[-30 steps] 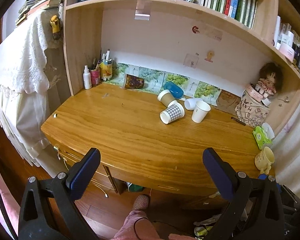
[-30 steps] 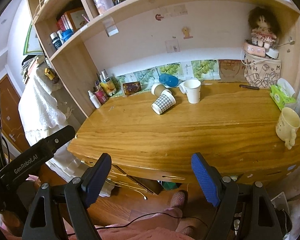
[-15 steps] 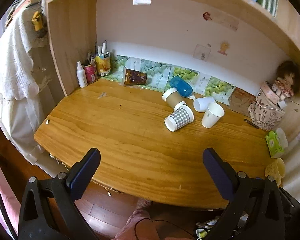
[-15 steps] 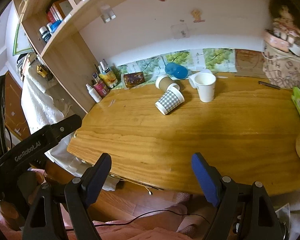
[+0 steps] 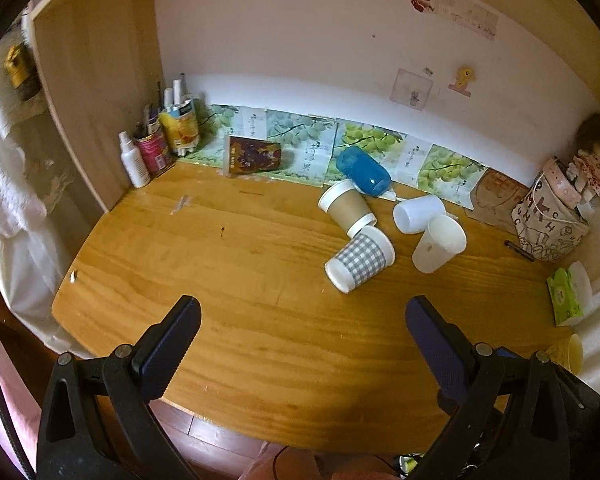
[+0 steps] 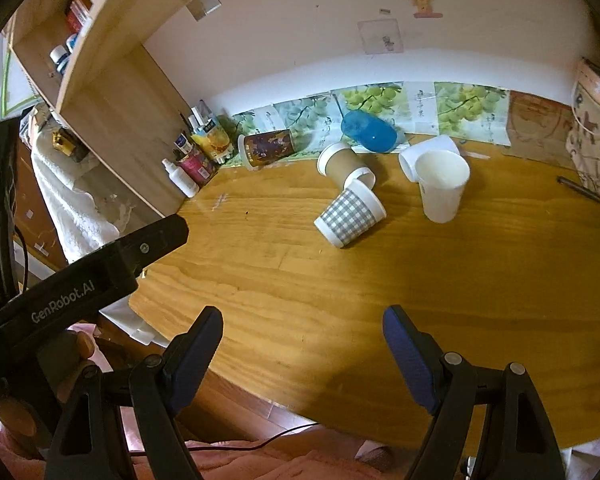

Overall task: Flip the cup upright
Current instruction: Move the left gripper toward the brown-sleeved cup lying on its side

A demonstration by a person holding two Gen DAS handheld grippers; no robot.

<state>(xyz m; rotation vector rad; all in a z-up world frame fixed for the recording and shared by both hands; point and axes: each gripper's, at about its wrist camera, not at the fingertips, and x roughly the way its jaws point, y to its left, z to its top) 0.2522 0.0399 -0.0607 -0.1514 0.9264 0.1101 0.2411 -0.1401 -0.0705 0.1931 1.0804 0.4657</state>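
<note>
Several cups lie on their sides on the wooden desk (image 5: 228,280): a grey checked cup (image 5: 359,259) (image 6: 350,214), a brown paper cup (image 5: 346,207) (image 6: 344,165), a blue cup (image 5: 363,171) (image 6: 368,131), a white cup (image 5: 418,213) and a dark patterned cup (image 5: 254,155) (image 6: 266,147) by the wall. One white cup (image 5: 438,244) (image 6: 441,184) stands upright. My left gripper (image 5: 302,334) is open and empty above the desk's front part. My right gripper (image 6: 303,338) is open and empty at the front edge, well short of the cups.
Bottles and pen tins (image 5: 160,140) stand in the back left corner by the shelf side panel (image 5: 88,92). A patterned bag with a doll (image 5: 552,220), a pen (image 5: 520,250), a green tissue pack (image 5: 566,298) and a yellow mug (image 5: 568,354) sit at the right. The left gripper's body (image 6: 80,280) shows in the right view.
Both grippers have moved forward and in over the desk towards the cups, which now look larger. The cups have not moved. Both grippers stay open.
</note>
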